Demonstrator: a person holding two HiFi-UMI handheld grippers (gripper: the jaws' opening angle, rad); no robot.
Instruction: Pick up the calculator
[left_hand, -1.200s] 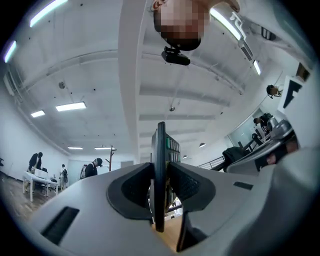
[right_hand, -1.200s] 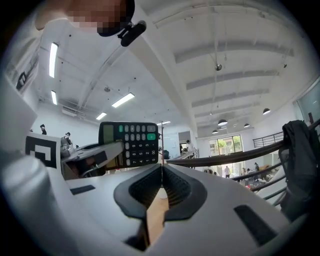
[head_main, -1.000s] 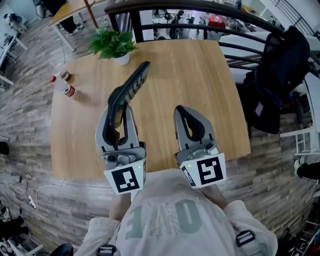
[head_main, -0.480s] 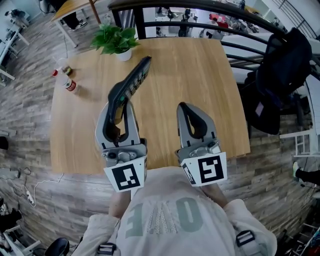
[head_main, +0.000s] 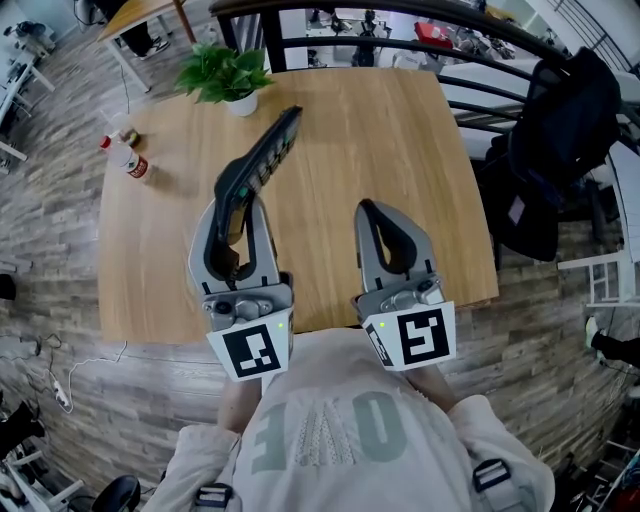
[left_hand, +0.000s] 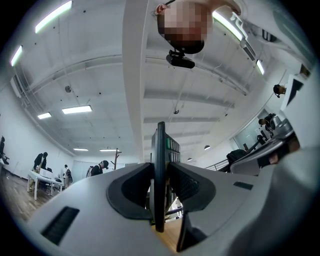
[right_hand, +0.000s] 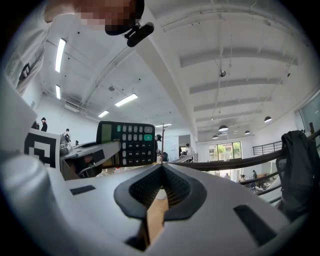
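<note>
The black calculator (head_main: 268, 155) is held on edge, lifted above the wooden table (head_main: 400, 140), and slants up and away toward the plant. My left gripper (head_main: 233, 195) is shut on its near end. In the left gripper view the calculator (left_hand: 160, 150) stands as a thin dark slab pinched between the two pads. Its keypad and display face the right gripper view, where the calculator (right_hand: 127, 144) shows at the left. My right gripper (head_main: 372, 212) hovers beside the left one, jaws shut with nothing between them (right_hand: 161, 167).
A potted green plant (head_main: 225, 75) stands at the table's far left corner. A small bottle (head_main: 125, 160) with a red label lies near the left edge. A black bag (head_main: 560, 150) hangs at the right, and a dark railing (head_main: 400, 15) runs behind the table.
</note>
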